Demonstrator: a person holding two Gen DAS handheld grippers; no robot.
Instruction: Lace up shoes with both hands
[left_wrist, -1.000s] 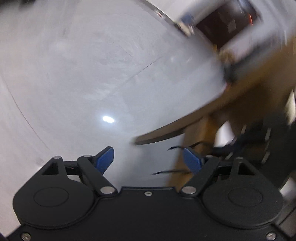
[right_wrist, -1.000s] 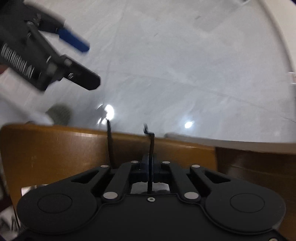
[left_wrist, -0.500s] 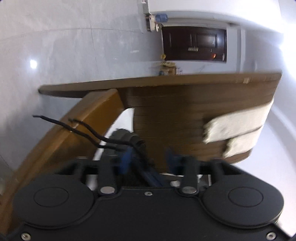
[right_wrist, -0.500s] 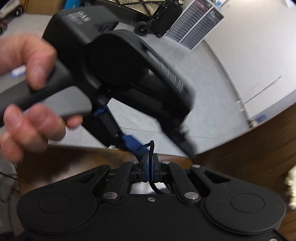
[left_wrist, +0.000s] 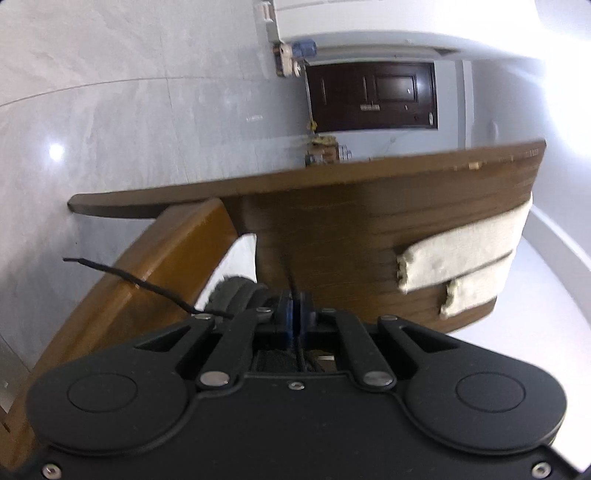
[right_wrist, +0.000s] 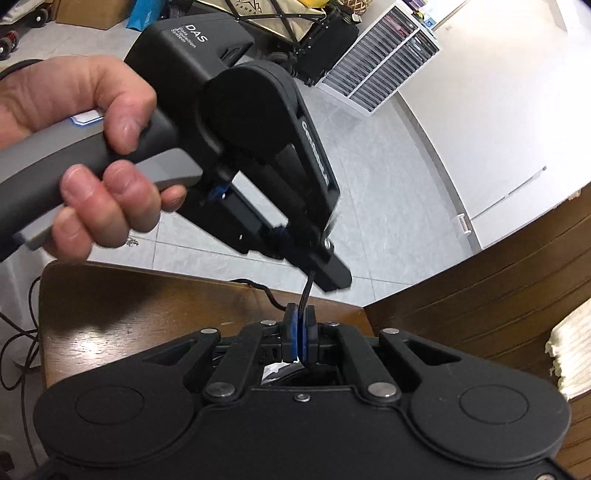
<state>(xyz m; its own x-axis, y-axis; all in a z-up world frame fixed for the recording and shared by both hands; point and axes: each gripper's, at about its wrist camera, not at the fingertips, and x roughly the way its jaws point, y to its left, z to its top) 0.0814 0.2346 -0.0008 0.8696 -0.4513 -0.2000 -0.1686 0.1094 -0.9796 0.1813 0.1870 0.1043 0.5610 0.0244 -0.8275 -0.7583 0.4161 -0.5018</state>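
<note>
In the left wrist view my left gripper (left_wrist: 295, 314) is shut, its blue pads pinching a black shoelace (left_wrist: 300, 354) that runs down behind them. A loose lace end (left_wrist: 129, 280) trails off to the left. A dark fuzzy part of the shoe (left_wrist: 236, 291) shows just beyond the fingers. In the right wrist view my right gripper (right_wrist: 300, 328) is shut on the same black shoelace (right_wrist: 306, 291). That short stretch rises to the left gripper (right_wrist: 295, 251), which a hand (right_wrist: 92, 122) holds just above and which is pinched on it too.
A dark wooden table (left_wrist: 332, 229) with a beige folded towel (left_wrist: 461, 254) on it lies ahead. A lighter wooden seat (right_wrist: 147, 314) stands beside it over a grey tiled floor. Cables (right_wrist: 18, 343) trail at the left; a white drawer unit (right_wrist: 388, 55) stands behind.
My left gripper went from wide open to shut on the lace and swung in close above the right gripper. The right gripper stayed shut on the lace and tilted upward.
</note>
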